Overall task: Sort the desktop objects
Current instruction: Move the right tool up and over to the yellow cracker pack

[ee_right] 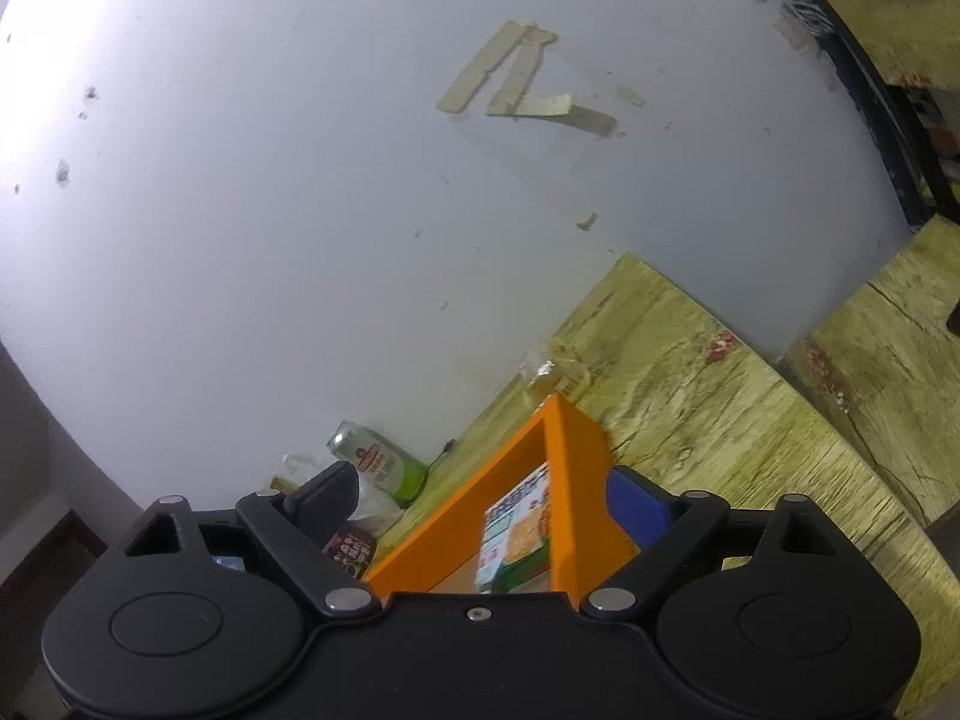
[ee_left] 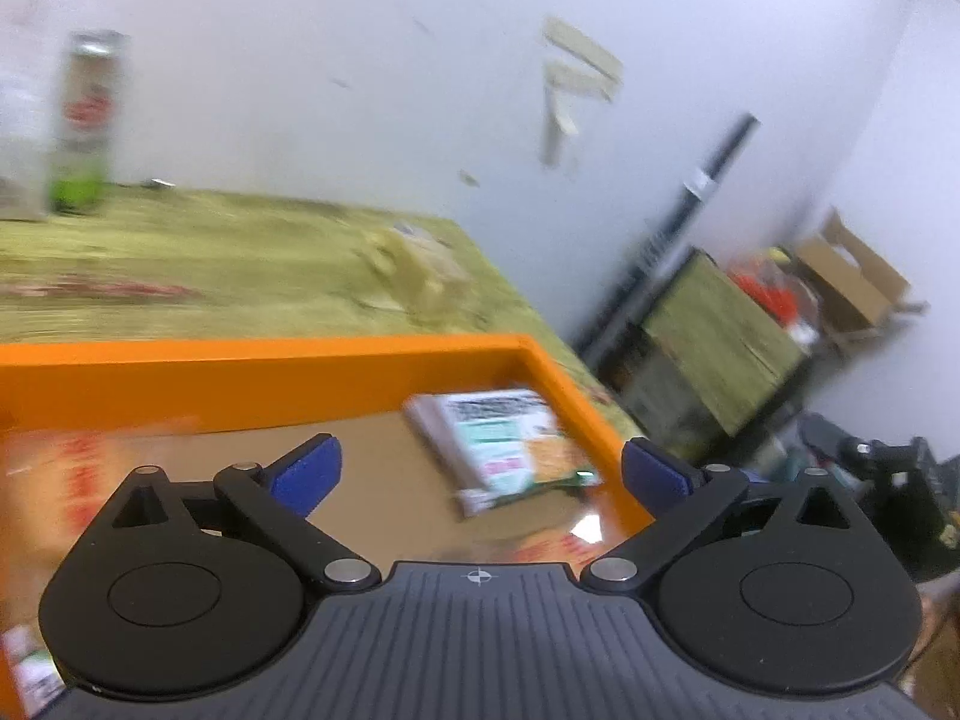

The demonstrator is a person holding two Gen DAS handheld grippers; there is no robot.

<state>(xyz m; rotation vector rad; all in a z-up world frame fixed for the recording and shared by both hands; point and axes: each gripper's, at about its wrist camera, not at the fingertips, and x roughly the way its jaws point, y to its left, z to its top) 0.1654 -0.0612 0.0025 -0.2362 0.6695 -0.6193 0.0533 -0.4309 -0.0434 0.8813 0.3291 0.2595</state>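
— Left tongs [ee_left: 480, 474] spread wide, nothing between them; printed packet [ee_left: 504, 450] lying just ahead inside the orange tray [ee_left: 258, 378]. Right tongs [ee_right: 480, 504] also apart, straddling a tray corner.

— Best to lift clear of the rim. Then out over the counter [ee_left: 240, 252] toward the far-left green can [ee_left: 87, 126]; approach level, clamp low.

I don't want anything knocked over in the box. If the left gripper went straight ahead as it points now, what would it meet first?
Probably the printed packet lying in the orange box, between the open left gripper fingers; depth is blurred.
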